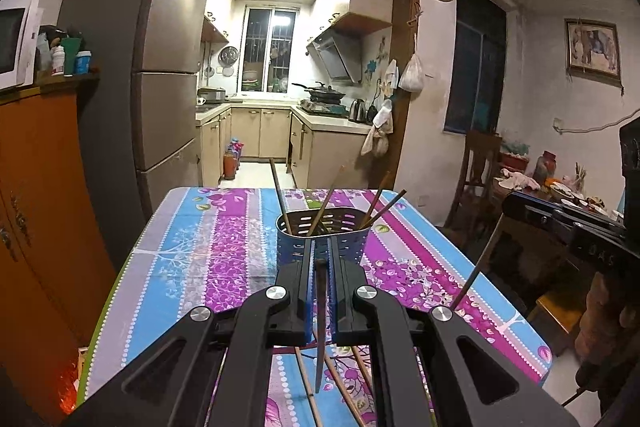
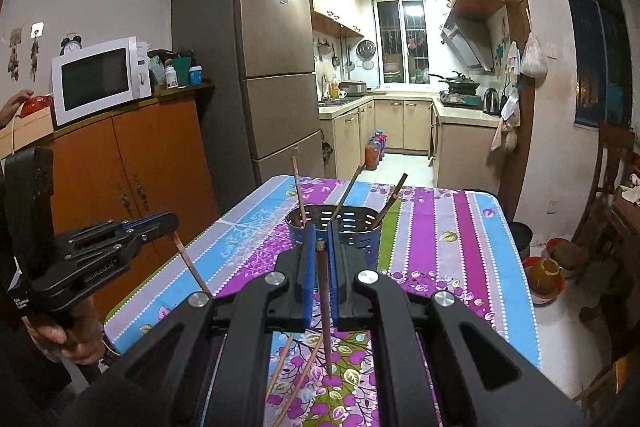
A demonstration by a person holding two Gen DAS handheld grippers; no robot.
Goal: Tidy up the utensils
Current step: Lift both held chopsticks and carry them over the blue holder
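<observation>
A blue perforated utensil holder [image 1: 322,237] stands mid-table with several chopsticks leaning in it; it also shows in the right wrist view [image 2: 334,229]. My left gripper [image 1: 320,267] is shut on a dark chopstick [image 1: 321,323] that hangs down between the pads, just short of the holder. My right gripper [image 2: 320,251] is shut on a dark chopstick [image 2: 325,311], also just before the holder. Loose chopsticks [image 1: 340,383] lie on the cloth under the left gripper, and others [image 2: 296,375] under the right. The left gripper [image 2: 160,223] shows at left in the right wrist view with its chopstick [image 2: 192,263].
The table [image 1: 192,251] has a striped purple and blue floral cloth. An orange cabinet [image 2: 132,163] with a microwave [image 2: 100,79] stands to the left, a fridge [image 2: 256,67] behind. A chair and cluttered side table [image 1: 540,187] are at right. Bowls [image 2: 544,275] sit on the floor.
</observation>
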